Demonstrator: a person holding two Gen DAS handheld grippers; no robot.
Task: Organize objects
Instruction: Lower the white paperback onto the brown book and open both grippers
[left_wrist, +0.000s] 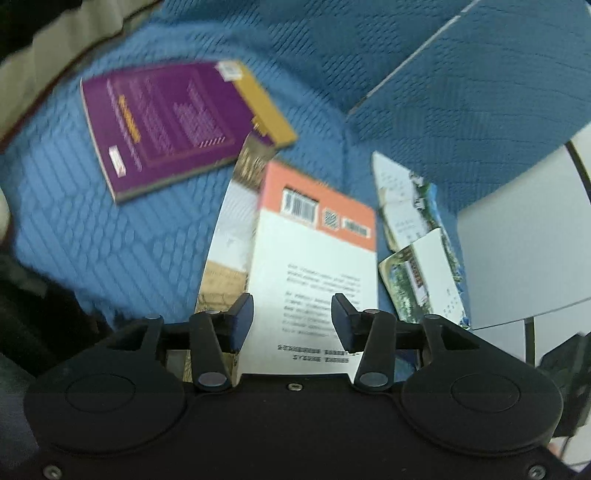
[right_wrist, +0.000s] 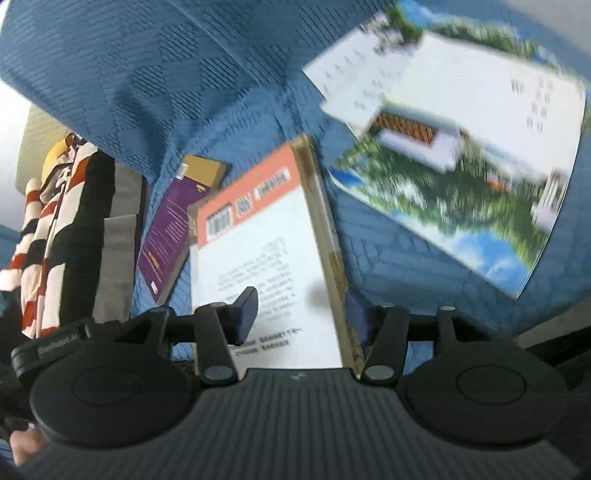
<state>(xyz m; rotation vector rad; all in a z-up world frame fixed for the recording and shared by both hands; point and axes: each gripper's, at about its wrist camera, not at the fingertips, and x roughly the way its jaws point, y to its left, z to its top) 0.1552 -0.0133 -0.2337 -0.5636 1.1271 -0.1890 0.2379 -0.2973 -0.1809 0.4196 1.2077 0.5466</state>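
left hand-held gripper: jaws apart over white-orange book | right hand-held gripper: seemingly apart, blurred

a blue quilted cover is spreading across a bed. beside the cover a blue quilted cushion is leaning, a white wall is showing behind, and striped red-white-black cloth is hanging.

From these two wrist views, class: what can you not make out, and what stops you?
- Orange-banded book, left view: back-cover text too small and blurred.
- Book beneath it, left view: mostly covered.
- Landscape booklet, right view: motion-blurred.
- Right gripper, right view: one fingertip hidden behind the book's edge.
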